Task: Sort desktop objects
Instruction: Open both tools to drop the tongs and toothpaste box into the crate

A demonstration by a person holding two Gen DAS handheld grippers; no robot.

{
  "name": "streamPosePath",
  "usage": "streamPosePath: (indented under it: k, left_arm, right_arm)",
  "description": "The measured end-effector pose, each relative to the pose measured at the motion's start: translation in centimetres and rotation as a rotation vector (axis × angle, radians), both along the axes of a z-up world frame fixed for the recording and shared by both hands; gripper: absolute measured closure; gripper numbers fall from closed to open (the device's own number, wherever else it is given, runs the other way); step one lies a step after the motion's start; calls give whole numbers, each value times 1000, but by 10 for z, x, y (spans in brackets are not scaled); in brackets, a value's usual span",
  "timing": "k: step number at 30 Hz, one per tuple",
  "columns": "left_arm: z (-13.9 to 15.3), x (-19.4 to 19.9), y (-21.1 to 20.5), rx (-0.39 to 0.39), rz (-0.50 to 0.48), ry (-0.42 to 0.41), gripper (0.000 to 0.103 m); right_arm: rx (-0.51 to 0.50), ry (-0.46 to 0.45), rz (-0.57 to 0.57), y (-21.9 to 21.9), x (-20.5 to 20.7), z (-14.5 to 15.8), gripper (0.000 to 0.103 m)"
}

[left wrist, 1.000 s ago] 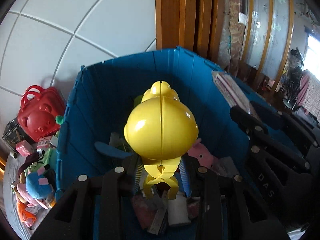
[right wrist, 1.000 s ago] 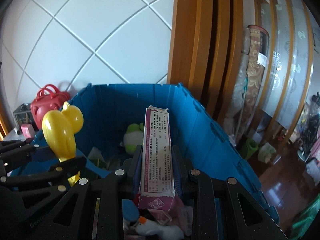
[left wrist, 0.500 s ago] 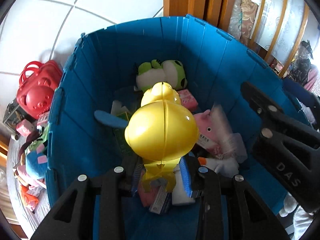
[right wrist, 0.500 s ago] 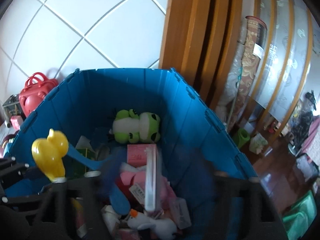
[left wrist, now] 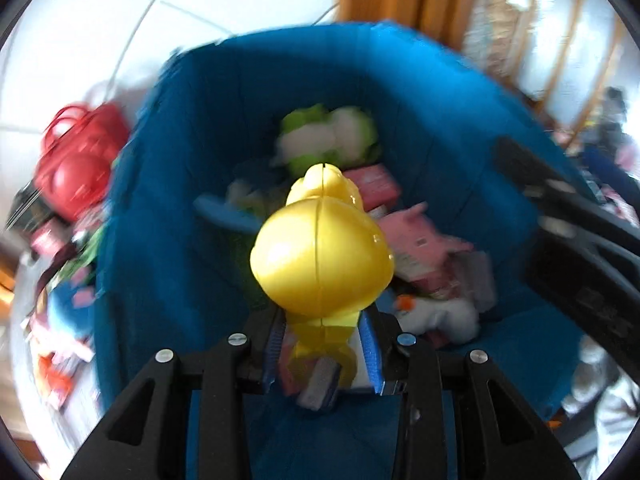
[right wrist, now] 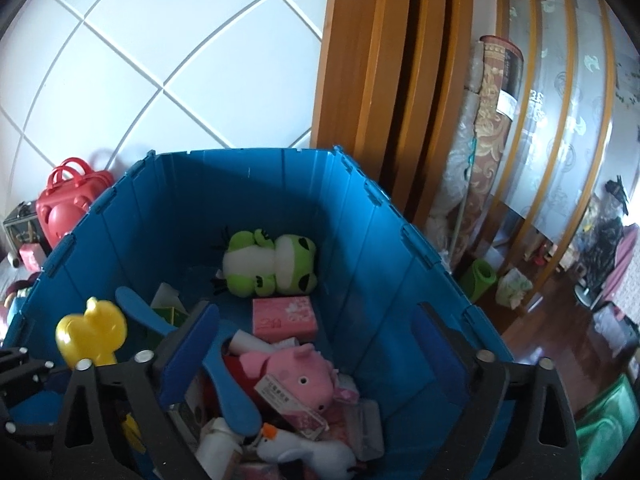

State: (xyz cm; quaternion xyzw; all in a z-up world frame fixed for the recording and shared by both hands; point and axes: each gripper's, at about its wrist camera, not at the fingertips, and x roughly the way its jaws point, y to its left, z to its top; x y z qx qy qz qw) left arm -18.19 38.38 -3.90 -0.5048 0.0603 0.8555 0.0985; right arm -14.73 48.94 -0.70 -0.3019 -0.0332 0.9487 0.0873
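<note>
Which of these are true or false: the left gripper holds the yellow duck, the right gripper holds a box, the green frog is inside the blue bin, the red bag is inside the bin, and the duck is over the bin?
1. The left gripper holds the yellow duck. True.
2. The right gripper holds a box. False: its jaws stand wide open with nothing between them.
3. The green frog plush lies inside the blue bin. True.
4. The red bag is inside the bin. False: it stands outside, by the tiled wall.
5. The duck is held over the bin. True.
</note>
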Motion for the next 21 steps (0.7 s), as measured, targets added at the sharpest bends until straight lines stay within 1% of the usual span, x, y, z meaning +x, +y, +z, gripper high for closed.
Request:
streamPosePath:
  k: [1,2,4,6,7,8,9,10,11,12,13,14,15,18,21]
  left_arm:
    - [2,2,-1,-8,1,22,69]
    - [5,4,-1,-12,-11,64,69]
    - [6,5,-2,-35,27,74,69]
    - [12,10,-5,9,20,129,69]
    - [14,12,-8,34,20,125,69]
    - [19,17,-14,77,26,121,69]
    - [27,23,-19,150,10,172,64]
    - [30,30,-23,215,-14,258,52]
    - [29,33,-25,231,-21,291,20]
    - [26,31,-25,213,0,269,17]
    - [25,30,-25,216,4,260,17]
    - [28,33,-25,227,-2,278,17]
    - [31,36,-25,218,-3,300,16]
    - [39,43,-17,143,-10,365,16]
    - [43,45,-17,143,-13,374,16]
  right_arm:
    - [1,2,3,0,0,1,0]
    - [3,10,6,-1,3,2,0]
    - [-1,14,6,-1,6,2,0]
    - [-7,12,19,-2,9,-2,0]
    - [-6,9,18,-2,11,-4,0]
    - [-9,4,19,-1,12,-7,0]
    - [-17,7,22,0,14,-9,0]
    - [-22,10,21,2,17,-11,0]
    - [-33,12,10,5,19,-11,0]
    - [-36,16,-8,8,21,-11,1]
    - [-38,23,-14,10,24,-11,0]
    - [-47,34,-18,14,28,-9,0]
    - [-56,38,-24,17,30,-8,0]
    - [-63,60,-36,21,36,-4,0]
    - [-66,74,-37,23,41,0,0]
